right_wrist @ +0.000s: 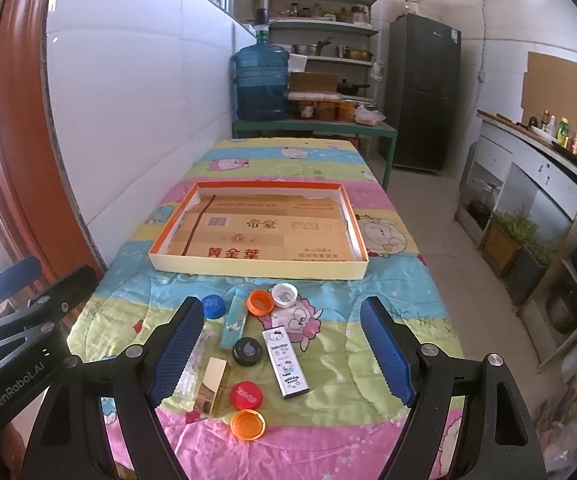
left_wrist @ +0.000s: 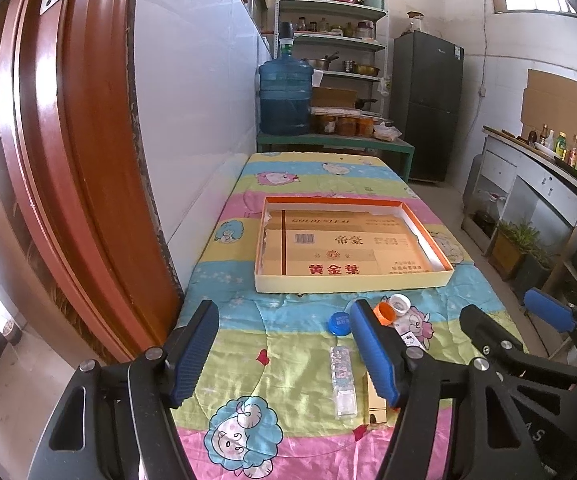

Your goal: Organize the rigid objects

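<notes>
Beyond table: water jug (right_wrist: 261, 80), shelves (right_wrist: 322, 26), fridge (right_wrist: 424, 92). Red door (left_wrist: 68, 152) close on left. Nothing between grippers and items. On cloth (right_wrist: 388, 316), near side of tray (right_wrist: 258, 270): blue cap (right_wrist: 213, 306), two orange caps (right_wrist: 259, 302) (right_wrist: 247, 424), white cap (right_wrist: 285, 295), black cap (right_wrist: 247, 351), red cap (right_wrist: 246, 395), gold box (right_wrist: 212, 385), white lighter (right_wrist: 285, 362), teal lighter (right_wrist: 234, 322). Tray holds only flattened cardboard (right_wrist: 260, 236). Left gripper (left_wrist: 284, 354) wide, holding nothing; right gripper (right_wrist: 282, 354) wide, holding nothing.
</notes>
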